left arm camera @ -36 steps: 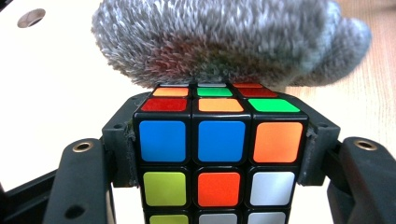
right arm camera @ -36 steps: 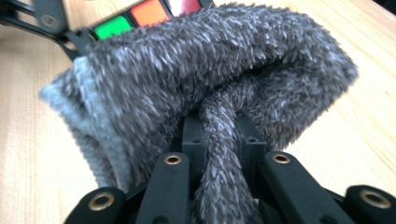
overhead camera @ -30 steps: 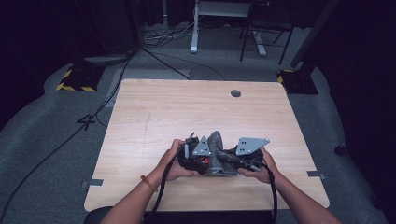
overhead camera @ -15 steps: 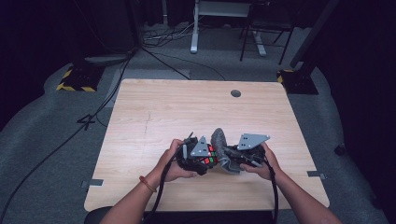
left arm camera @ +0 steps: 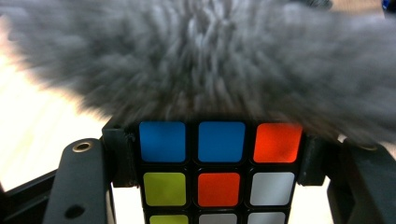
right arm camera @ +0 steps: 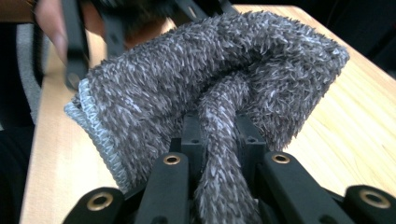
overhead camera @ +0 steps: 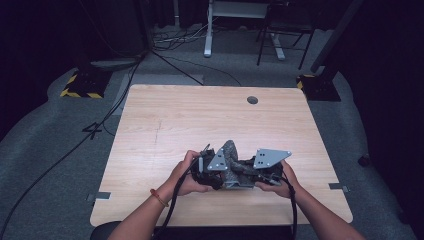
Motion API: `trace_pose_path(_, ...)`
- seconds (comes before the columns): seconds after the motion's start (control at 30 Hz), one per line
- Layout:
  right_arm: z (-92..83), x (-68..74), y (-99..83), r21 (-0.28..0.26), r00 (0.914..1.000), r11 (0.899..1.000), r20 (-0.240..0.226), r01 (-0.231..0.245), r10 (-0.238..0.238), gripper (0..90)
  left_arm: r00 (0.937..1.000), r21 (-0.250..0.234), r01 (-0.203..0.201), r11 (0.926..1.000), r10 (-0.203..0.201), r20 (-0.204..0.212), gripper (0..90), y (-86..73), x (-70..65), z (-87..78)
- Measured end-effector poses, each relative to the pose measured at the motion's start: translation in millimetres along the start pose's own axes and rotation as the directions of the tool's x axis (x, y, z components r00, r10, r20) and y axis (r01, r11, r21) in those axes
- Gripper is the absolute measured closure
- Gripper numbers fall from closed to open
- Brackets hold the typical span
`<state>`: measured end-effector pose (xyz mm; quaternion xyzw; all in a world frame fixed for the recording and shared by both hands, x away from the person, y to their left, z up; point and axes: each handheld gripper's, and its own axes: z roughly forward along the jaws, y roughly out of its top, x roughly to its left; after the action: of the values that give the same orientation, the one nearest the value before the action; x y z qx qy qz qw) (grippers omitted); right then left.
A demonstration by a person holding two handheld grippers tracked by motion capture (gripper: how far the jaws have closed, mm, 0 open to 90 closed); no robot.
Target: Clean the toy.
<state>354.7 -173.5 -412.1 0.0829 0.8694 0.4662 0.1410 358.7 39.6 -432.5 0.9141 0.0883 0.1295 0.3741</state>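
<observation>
Two grips: left gripper (left arm camera: 205, 186) clamped on puzzle cube (left arm camera: 217, 172), lower centre. Right gripper (right arm camera: 219, 154) pinches grey cloth (right arm camera: 210, 88). Cloth lies directly above cube's top row.

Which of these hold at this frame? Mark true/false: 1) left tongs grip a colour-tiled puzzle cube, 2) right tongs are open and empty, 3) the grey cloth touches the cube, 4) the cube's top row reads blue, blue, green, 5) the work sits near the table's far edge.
1) True. The left tongs are clamped on the colour-tiled plastic puzzle cube, one jaw on each side.
2) False. The right tongs are shut on a fold of the fuzzy grey cloth.
3) True. The cloth lies right against the cube's top edge.
4) False. It reads blue, blue, orange.
5) False. Both hands work near the near edge of the light wooden table.
</observation>
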Motion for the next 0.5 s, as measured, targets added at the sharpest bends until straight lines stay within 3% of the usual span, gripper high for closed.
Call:
trace_pose_path(0.13,0.6,0.1,-0.2,0.012,0.9997,1.0,0.022,0.012,-0.012,77.9,0.9998,-0.003,-0.016,0.9999,0.016,0.01,33.7,1.8,-2.0,2.1)
trace_pose_path(0.37,5.4,-18.6,-15.4,0.076,0.9976,0.997,0.064,-0.032,0.028,77.9,0.9998,-0.028,0.009,0.9996,-0.009,-0.02,33.7,-0.9,4.6,-11.3)
trace_pose_path(0.43,7.7,-20.8,-18.1,0.108,0.9977,0.994,0.068,-0.016,0.009,77.8,0.9995,-0.039,0.015,0.9991,-0.016,-0.026,33.7,-2.2,6.6,-15.3)
trace_pose_path(0.5,9.3,-22.0,-20.5,0.113,0.9984,0.993,0.051,-0.03,0.024,77.8,0.9989,-0.048,0.028,0.9984,-0.03,-0.035,33.7,-3.5,8.3,-18.6)
